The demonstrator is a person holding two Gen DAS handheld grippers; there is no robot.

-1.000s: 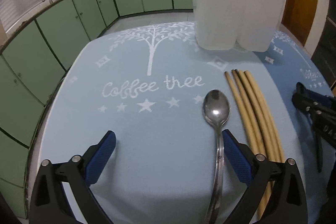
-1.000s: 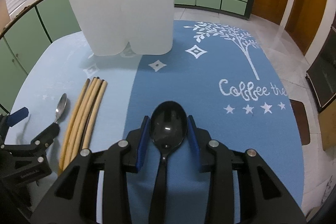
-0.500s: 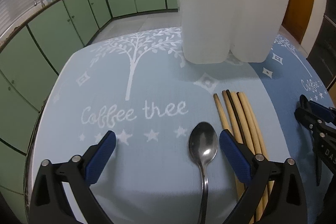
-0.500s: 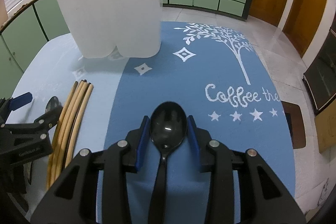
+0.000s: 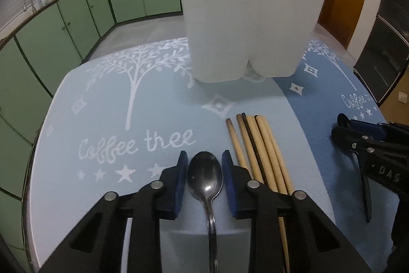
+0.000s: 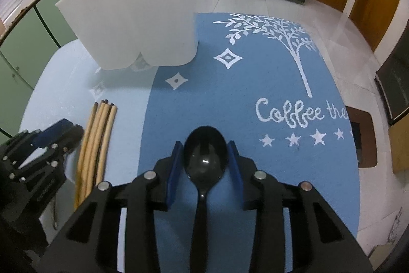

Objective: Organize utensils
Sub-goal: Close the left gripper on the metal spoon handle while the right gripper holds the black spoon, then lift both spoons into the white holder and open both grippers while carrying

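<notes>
Two black hand-held claws with blue pads point forward, low over the surface. The left claw (image 5: 205,177) has its jaws drawn in close on either side of a metal spoon's bowl (image 5: 205,177). The right claw (image 6: 205,161) is likewise closed around the bowl of a black spoon (image 6: 205,157), pads against its sides. The two claws sit side by side, apart.
</notes>
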